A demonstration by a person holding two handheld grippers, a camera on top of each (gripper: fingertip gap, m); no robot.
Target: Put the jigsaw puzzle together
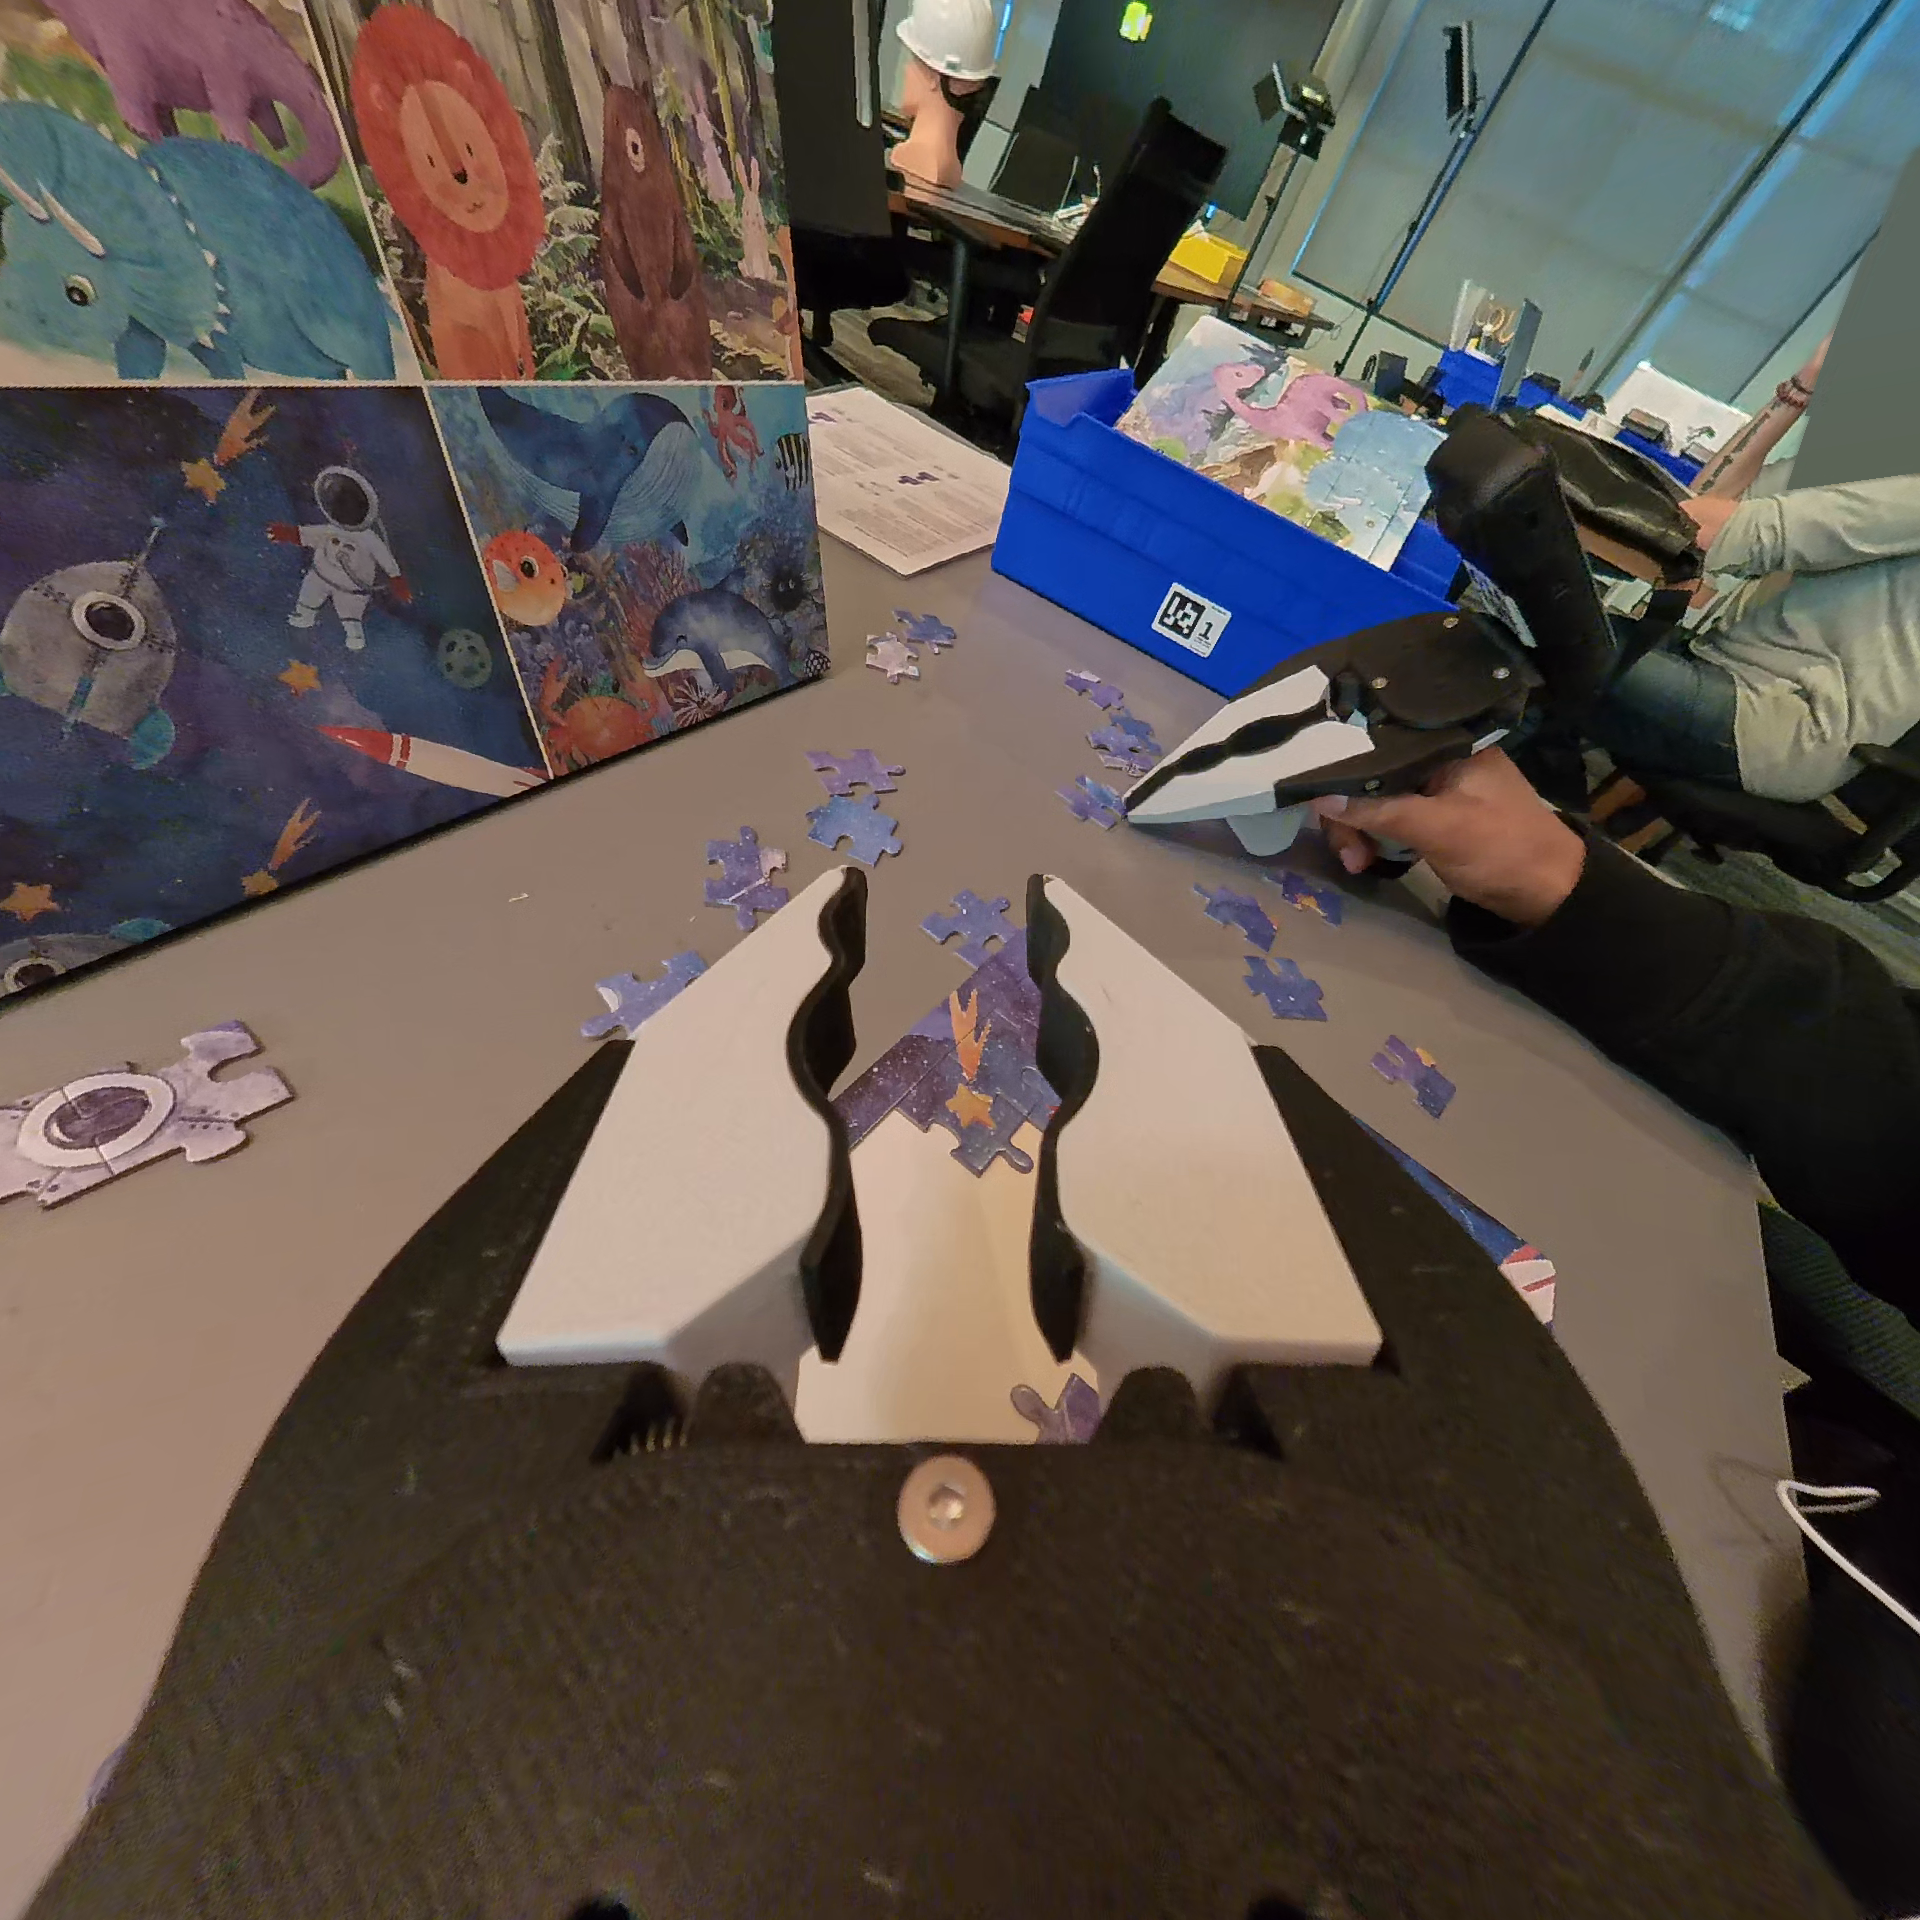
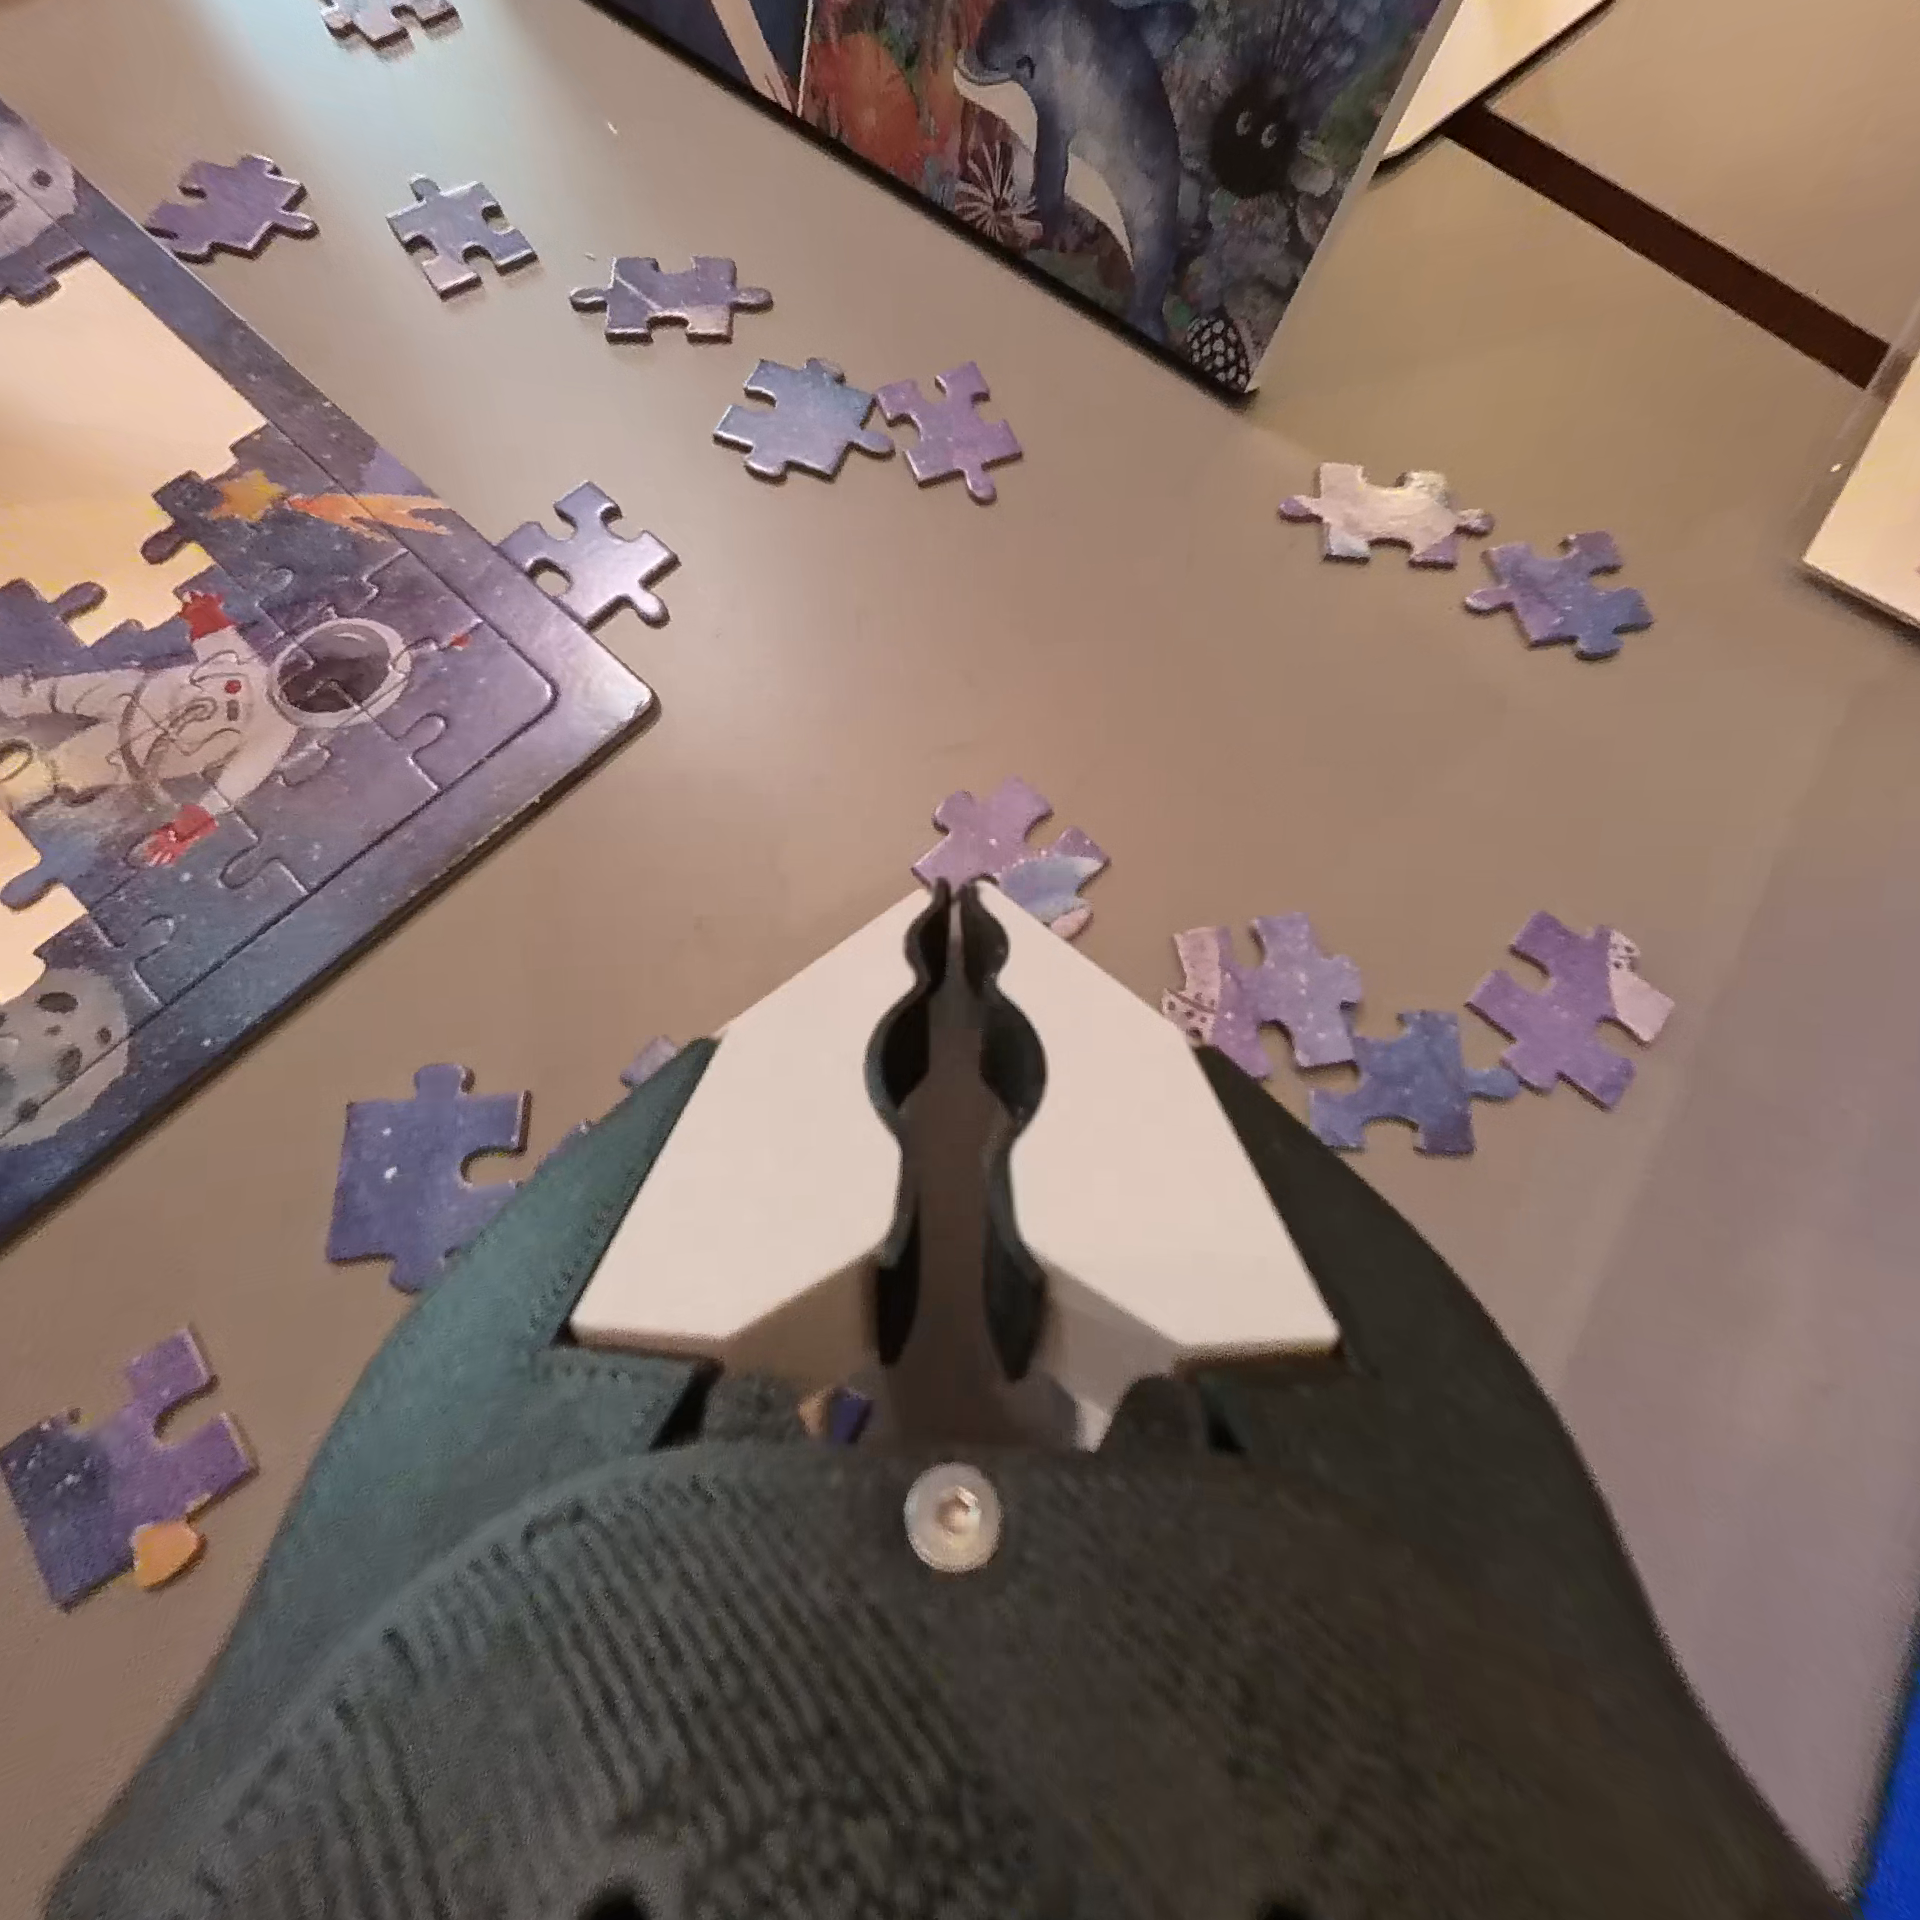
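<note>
The partly built space puzzle lies in its frame (image 2: 499, 748) on the grey table (image 2: 1039, 644), with an astronaut in place and bare gaps. Several loose purple and blue pieces lie around it. My left gripper (image 1: 945, 883) is open and holds nothing; it hovers over a corner of the puzzle (image 1: 987, 1039) that shows between its fingers. My right gripper (image 2: 956, 891) is shut, tips down on the table at the near edge of a flat purple piece (image 2: 987, 831). The left wrist view also shows the right gripper (image 1: 1130, 808) touching that piece (image 1: 1091, 800).
The tall picture box (image 1: 312, 623) stands at the left back, and a blue bin (image 1: 1143, 540) with another puzzle stands behind the right gripper. A paper sheet (image 1: 904, 478) lies between them. A joined porthole cluster (image 1: 125, 1122) lies at the left. A person sits at far right. The grippers' ends are close to 25 cm from one another.
</note>
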